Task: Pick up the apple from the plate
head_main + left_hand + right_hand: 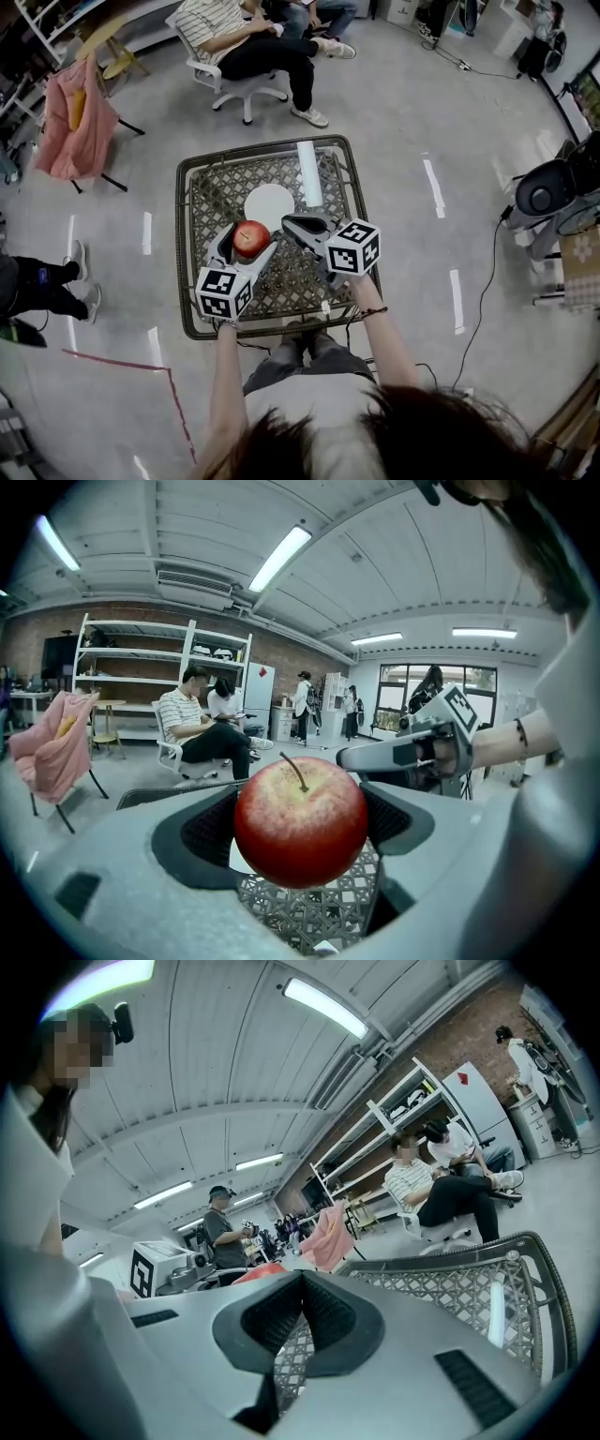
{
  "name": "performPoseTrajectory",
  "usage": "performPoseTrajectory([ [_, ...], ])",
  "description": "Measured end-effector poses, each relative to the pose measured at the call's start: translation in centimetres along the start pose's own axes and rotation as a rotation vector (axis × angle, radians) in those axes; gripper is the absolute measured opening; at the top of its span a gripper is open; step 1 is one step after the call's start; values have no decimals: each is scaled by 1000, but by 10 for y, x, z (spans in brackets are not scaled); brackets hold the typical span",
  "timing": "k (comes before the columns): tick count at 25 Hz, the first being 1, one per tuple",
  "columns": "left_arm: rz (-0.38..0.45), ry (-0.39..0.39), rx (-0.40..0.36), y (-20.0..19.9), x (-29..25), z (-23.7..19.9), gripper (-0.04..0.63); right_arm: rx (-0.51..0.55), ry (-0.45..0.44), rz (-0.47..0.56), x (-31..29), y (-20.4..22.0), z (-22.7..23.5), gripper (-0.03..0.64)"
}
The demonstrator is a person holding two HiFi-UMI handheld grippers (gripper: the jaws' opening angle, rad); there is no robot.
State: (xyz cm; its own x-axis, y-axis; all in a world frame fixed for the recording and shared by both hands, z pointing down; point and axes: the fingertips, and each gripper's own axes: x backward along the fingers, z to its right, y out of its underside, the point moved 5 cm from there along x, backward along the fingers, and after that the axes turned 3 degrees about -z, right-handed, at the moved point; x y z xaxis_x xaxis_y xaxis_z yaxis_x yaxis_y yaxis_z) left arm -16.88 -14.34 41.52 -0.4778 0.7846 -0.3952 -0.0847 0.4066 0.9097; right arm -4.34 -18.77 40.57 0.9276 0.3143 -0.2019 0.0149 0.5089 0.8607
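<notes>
Left gripper holds apple clear of plate (right gripper closed, empty).

Lab: brick wall, shelving, strip lights.

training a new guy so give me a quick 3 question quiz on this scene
1. True or false: the apple lies on the plate.
2. Which tongs grip the apple? A) left B) right C) neither
3. Fill in: the right tongs are ___ and empty.
Key: 1 false, it is held off the plate. 2 A, the left tongs. 3 shut.
</notes>
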Motion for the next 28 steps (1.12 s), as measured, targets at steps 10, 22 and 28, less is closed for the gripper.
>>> performPoseTrajectory([
  [10, 35, 22, 4, -11, 14, 13, 414, -1, -1, 26, 13, 0, -17, 9],
  [22, 44, 48, -24, -25, 29, 11, 414, 6, -1, 93, 12, -14, -30, 9],
  [28, 70, 54, -25, -29, 30, 13, 414, 15, -2, 111, 14, -16, -31, 9],
])
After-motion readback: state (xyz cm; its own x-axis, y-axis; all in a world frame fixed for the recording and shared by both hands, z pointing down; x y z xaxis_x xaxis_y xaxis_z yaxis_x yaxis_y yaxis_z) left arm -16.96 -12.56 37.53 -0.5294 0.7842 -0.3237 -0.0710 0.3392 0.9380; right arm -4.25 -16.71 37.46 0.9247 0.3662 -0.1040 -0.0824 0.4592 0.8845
